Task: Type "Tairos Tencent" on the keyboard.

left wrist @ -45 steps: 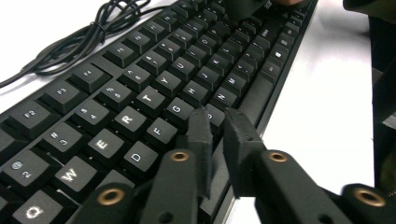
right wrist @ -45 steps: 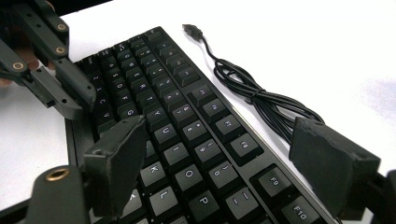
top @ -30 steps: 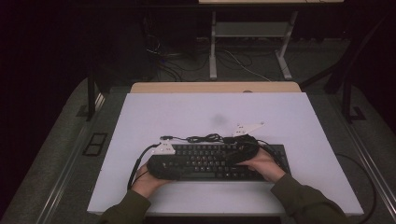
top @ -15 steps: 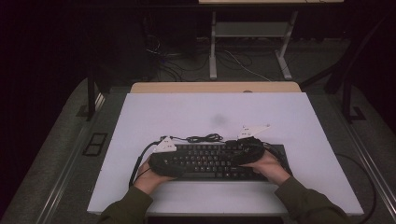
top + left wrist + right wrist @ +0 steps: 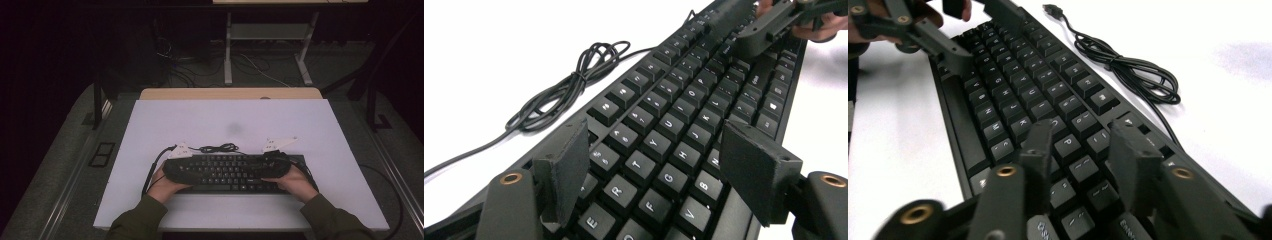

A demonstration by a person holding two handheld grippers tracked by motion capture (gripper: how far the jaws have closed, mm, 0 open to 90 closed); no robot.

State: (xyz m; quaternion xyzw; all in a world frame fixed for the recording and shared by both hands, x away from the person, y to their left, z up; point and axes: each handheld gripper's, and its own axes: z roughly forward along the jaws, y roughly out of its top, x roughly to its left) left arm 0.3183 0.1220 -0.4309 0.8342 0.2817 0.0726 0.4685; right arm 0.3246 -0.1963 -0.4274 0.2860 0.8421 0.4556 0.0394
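Keyboard (image 5: 227, 172) under both grippers; left gripper (image 5: 659, 165) jaws wide, just opening over letter keys; right gripper (image 5: 1083, 155) jaws narrowing over keys, gripping nothing

Olive sleeves (image 5: 142, 217); each black hand-held gripper (image 5: 659, 170) has brass-ringed screw holes.

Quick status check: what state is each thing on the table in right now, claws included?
Keyboard: flat on the table, keys up.
Cable: bundled behind the keyboard, plug loose.
Left claw: open over the keys, jaws just opening, nothing gripped.
Right claw: over the keys, jaws just closing, gap remains.
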